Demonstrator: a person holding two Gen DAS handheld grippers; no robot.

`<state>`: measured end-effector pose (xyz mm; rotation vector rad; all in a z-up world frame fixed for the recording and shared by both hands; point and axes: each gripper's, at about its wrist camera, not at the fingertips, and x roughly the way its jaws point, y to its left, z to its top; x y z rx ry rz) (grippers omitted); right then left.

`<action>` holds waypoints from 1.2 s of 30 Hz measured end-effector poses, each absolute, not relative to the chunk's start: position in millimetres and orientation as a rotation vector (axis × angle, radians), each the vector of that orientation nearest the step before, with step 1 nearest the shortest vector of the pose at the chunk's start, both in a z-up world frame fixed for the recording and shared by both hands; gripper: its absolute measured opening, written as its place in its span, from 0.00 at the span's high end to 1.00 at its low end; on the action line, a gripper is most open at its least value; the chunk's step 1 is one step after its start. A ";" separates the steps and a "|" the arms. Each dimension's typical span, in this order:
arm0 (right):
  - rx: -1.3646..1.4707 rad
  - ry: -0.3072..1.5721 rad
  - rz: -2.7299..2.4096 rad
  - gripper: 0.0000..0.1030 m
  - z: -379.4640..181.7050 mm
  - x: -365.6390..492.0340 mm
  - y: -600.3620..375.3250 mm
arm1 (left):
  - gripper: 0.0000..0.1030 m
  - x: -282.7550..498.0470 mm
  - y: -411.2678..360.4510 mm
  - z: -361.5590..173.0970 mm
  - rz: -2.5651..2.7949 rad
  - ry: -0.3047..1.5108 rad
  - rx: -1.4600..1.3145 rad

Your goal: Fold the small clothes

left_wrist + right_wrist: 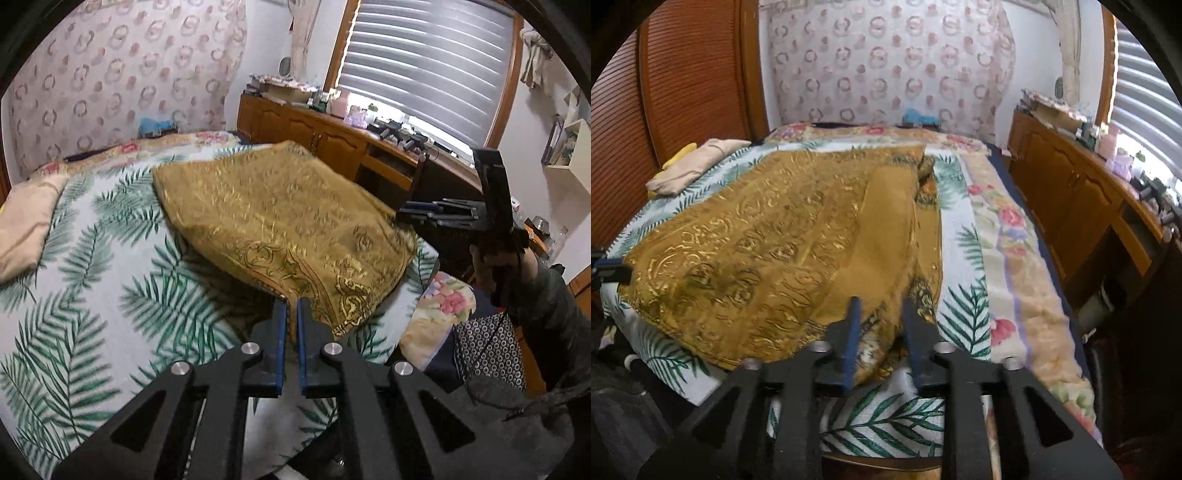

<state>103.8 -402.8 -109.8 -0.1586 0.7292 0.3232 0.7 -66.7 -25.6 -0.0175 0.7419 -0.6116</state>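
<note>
A golden patterned cloth (pixel 280 221) lies spread on the palm-leaf bed cover (pixel 92 277). My left gripper (pixel 291 306) is shut on the cloth's near edge, and that edge hangs lifted off the cover. In the right wrist view the same cloth (pixel 768 240) has a plain fold running up its right side. My right gripper (pixel 881 306) stands open over the cloth's near right corner, with bunched fabric lying between its fingers. The left wrist view shows the right gripper (pixel 400 216) at the cloth's right edge, held by a person's hand (pixel 495 258). The left gripper (pixel 613 271) shows at the left border.
A beige pillow (pixel 26 221) (pixel 690 166) lies at the far left of the bed. A floral blanket (pixel 1015 240) runs along the bed's right side. A wooden cabinet (pixel 1071 192) with clutter on top lines the window wall.
</note>
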 end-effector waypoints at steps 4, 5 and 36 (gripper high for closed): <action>-0.167 0.694 0.368 0.54 -98.4 94.8 -388.8 | 0.98 9.6 -71.6 -12.8 -0.613 0.710 -0.004; -0.171 0.684 0.389 0.51 -95.4 91.6 -382.7 | 0.98 12.2 -73.2 -9.9 -0.613 0.703 0.000; -0.252 0.695 0.544 0.39 -114.1 81.0 -333.1 | 0.98 101.5 -81.5 18.5 -0.551 0.632 -0.084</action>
